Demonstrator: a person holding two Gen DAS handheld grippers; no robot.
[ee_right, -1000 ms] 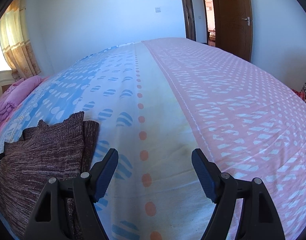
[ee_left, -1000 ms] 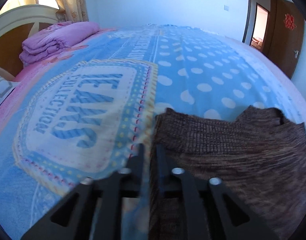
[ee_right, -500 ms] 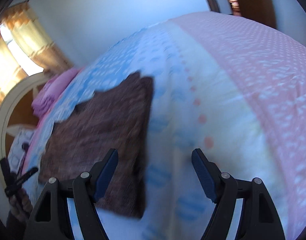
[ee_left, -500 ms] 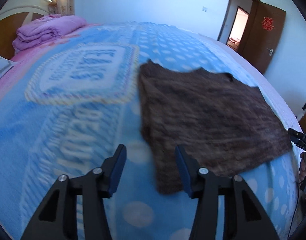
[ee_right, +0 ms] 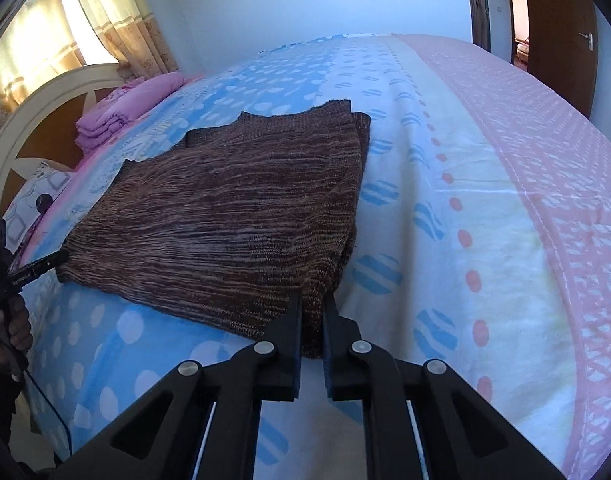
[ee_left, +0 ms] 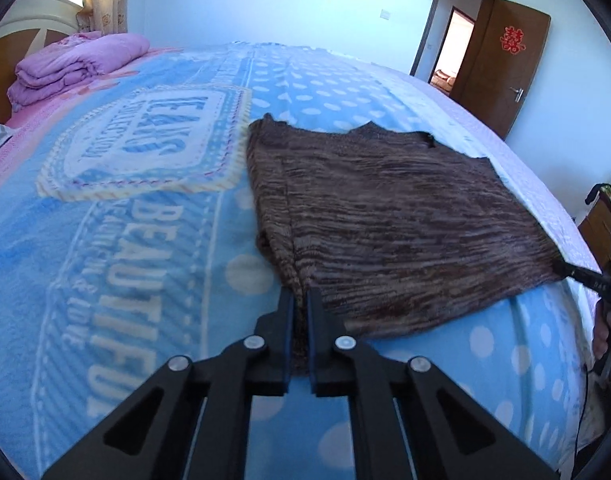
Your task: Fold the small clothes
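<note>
A brown knitted garment point(ee_left: 389, 220) lies spread flat on the bed point(ee_left: 117, 264), near its front edge, on the blue dotted part of the blanket. Its striped knit runs across, and one side shows a folded-over layer along the edge.

The left hand-held gripper point(ee_left: 300, 300) has its jaws pressed together on the near left corner of the garment, with a strip of the brown knit pinched between the two black fingers. The right hand-held gripper point(ee_right: 312, 300) is likewise clamped on the near right corner, the fabric caught between its fingers. In the left wrist view the right hand-held gripper's tip shows at the far right, touching the garment's corner, with a hand point(ee_left: 603, 332) behind it; in the right wrist view the left one shows at the far left edge in the same way.

Beside the garment, the blanket carries a large cream badge with blue lettering point(ee_left: 145, 140). Toward the right side of the bed the cover turns cream and then pink point(ee_right: 545, 128). A folded purple quilt point(ee_left: 77, 66) sits at the head of the bed against the headboard point(ee_right: 45, 120). Yellow curtains point(ee_right: 117, 12) hang behind it, and a brown door point(ee_left: 501, 64) stands open in the far wall.
</note>
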